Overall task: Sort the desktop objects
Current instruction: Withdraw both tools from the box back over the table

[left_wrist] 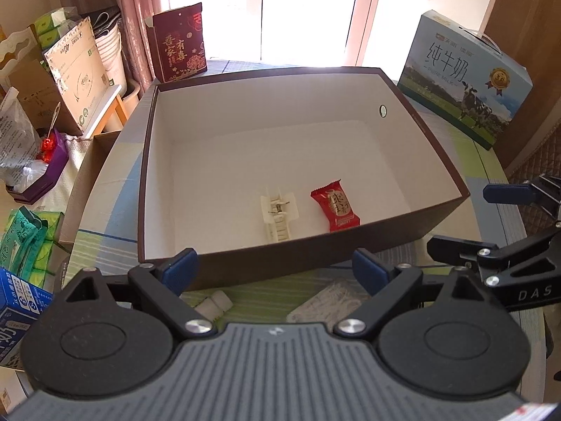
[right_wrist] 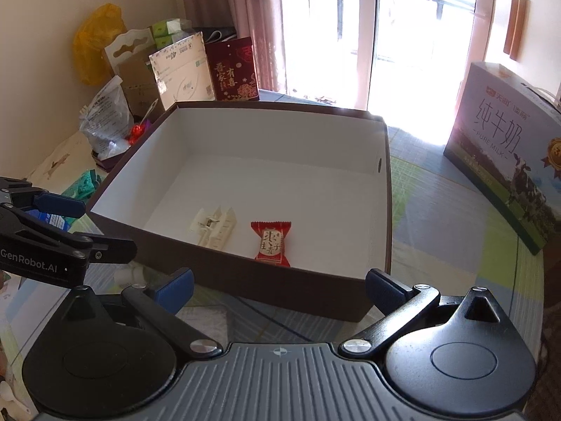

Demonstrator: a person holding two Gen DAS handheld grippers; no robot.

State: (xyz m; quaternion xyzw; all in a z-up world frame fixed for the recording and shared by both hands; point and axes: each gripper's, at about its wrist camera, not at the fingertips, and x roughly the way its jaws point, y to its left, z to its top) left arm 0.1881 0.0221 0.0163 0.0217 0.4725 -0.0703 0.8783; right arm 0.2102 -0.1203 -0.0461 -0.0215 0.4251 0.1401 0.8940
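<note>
A brown box (left_wrist: 413, 105) with a white inside stands on the table. A white plastic clip (left_wrist: 278, 215) and a red snack packet (left_wrist: 335, 210) lie near its front wall. My left gripper (left_wrist: 275, 268) hovers just in front of that wall, open, with nothing between its fingers. Below it on the cloth lie a small white piece (left_wrist: 214, 303) and a clear flat packet (left_wrist: 324, 303). My right gripper (right_wrist: 279, 289) is open and empty too, in front of the box (right_wrist: 280, 105) with the clip (right_wrist: 212, 229) and the packet (right_wrist: 271, 244) in sight. Each gripper shows at the edge of the other's view.
A blue milk carton case (left_wrist: 466, 87) stands to the right of the box, and a dark red gift bag (left_wrist: 178, 42) behind it. Cardboard boxes, tissue packs and bags (left_wrist: 70, 80) crowd the left side. A green striped cloth (right_wrist: 420, 238) covers the table.
</note>
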